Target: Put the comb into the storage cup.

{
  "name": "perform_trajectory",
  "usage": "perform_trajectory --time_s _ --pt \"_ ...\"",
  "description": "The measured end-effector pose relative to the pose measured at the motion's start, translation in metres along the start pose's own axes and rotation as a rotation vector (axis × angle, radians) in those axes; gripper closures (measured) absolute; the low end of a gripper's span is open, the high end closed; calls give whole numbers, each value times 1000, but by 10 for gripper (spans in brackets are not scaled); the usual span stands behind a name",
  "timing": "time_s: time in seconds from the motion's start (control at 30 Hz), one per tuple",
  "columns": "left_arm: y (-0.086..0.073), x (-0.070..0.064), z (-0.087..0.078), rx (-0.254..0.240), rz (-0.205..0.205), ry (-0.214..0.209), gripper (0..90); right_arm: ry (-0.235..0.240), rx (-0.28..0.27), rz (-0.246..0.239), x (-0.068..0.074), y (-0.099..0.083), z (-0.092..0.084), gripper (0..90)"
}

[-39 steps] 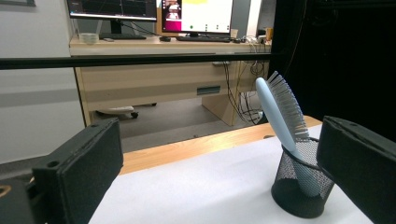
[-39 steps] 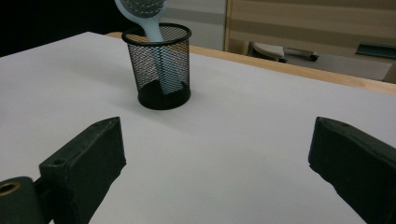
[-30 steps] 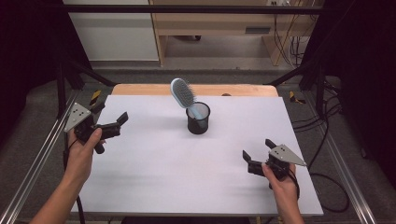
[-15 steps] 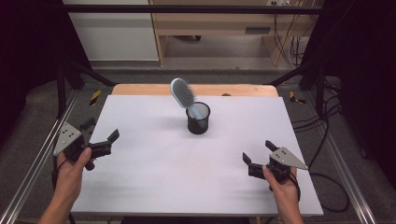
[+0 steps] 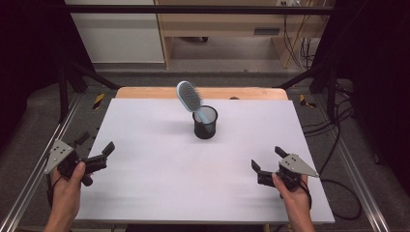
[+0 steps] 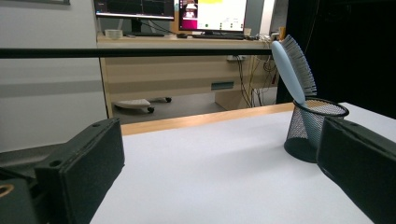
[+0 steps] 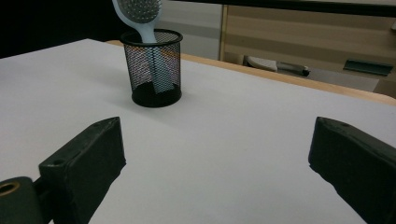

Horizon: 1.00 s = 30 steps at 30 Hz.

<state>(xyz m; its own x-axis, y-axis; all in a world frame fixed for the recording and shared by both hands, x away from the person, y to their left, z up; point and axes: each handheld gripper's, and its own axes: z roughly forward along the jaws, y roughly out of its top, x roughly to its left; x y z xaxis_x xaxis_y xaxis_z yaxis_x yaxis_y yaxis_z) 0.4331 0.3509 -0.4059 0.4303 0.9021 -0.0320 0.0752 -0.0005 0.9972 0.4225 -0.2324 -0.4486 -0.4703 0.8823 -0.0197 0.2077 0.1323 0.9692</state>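
High view: my left gripper (image 5: 99, 152) has pulled back to the near-left table edge, both grippers spread empty; hairbrush (image 5: 189, 98) stands handle-down in the mesh cup (image 5: 205, 123), apparently placed

a white table (image 5: 159, 193) carries one black mesh cup (image 5: 205, 123).

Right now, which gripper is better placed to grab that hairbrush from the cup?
Probably the right gripper: it's open over the table, aimed toward the hairbrush in the mesh cup. The left gripper, also open, sits at the table's edge.
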Motion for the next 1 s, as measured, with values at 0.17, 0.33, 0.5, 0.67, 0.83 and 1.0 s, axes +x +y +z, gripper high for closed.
perform_trajectory --time_s 0.17,0.33,0.5,0.67,0.83,1.0 --pt "-7 -2 1 -2 -10 -7 9 5 1 -4 -1 0 -1 38" --pt "-13 -6 3 -2 -15 -19 9 3 -2 -4 -2 0 -2 38" --pt "-18 -9 4 2 -12 -28 9 7 -2 -8 -2 0 -1 38" --pt "-23 -13 5 6 -8 -33 9 14 -1 -18 -1 -1 -1 38" --pt "-26 -18 5 19 2 -57 9 18 -5 -18 -2 -2 -1 38" --pt "-30 -24 5 25 12 -73 9 27 -5 -20 -2 -3 0 38"
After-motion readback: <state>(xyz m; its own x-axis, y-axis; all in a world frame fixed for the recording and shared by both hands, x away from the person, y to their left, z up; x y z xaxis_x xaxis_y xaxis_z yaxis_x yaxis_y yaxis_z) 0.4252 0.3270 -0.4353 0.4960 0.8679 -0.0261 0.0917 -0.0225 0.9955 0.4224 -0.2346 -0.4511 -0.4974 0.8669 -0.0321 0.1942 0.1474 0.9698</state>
